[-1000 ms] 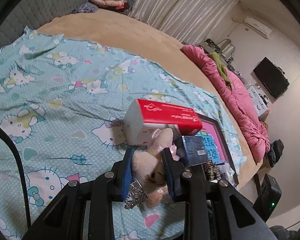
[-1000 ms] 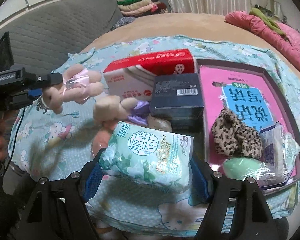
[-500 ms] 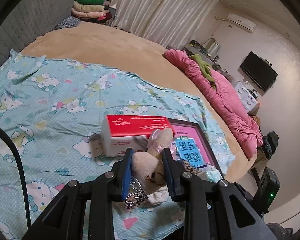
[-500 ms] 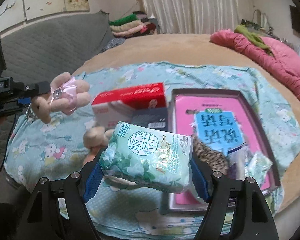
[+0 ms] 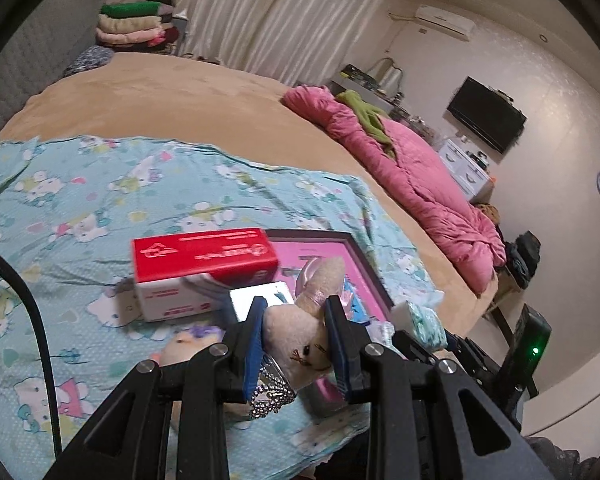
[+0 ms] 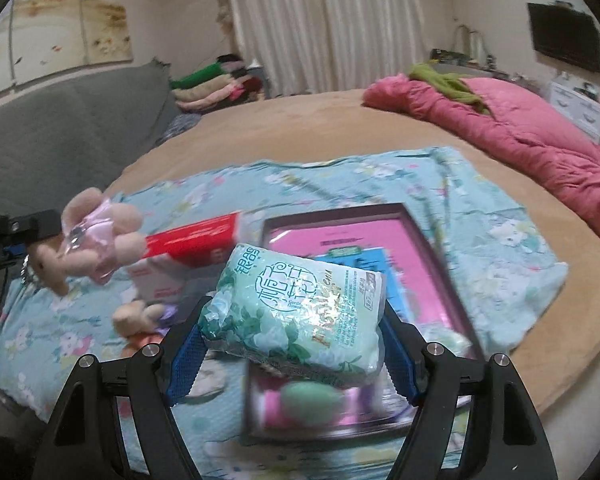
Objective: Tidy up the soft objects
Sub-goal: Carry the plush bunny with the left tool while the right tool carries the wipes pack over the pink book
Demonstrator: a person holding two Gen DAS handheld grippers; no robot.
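Observation:
My left gripper (image 5: 296,340) is shut on a small beige plush rabbit (image 5: 308,332) with a pink bow and a silver chain, held above the bed; the rabbit also shows in the right wrist view (image 6: 96,240). My right gripper (image 6: 292,344) is shut on a soft green tissue pack (image 6: 296,312), held in the air over the tray (image 6: 440,240). A second plush toy (image 6: 140,316) with a purple bow lies on the blue Hello Kitty sheet (image 5: 80,208) beside a red and white tissue box (image 5: 204,268).
The dark-rimmed tray (image 5: 364,256) holds a pink packet and a green egg-shaped item (image 6: 308,400). A pink quilt (image 5: 412,176) lies along the bed's right side. Folded clothes (image 5: 136,24) are stacked at the back. A grey padded headboard (image 6: 60,128) is on the left.
Both grippers have risen and pulled back from the bed with their loads; the box, tray and lying toy now look smaller and lower.

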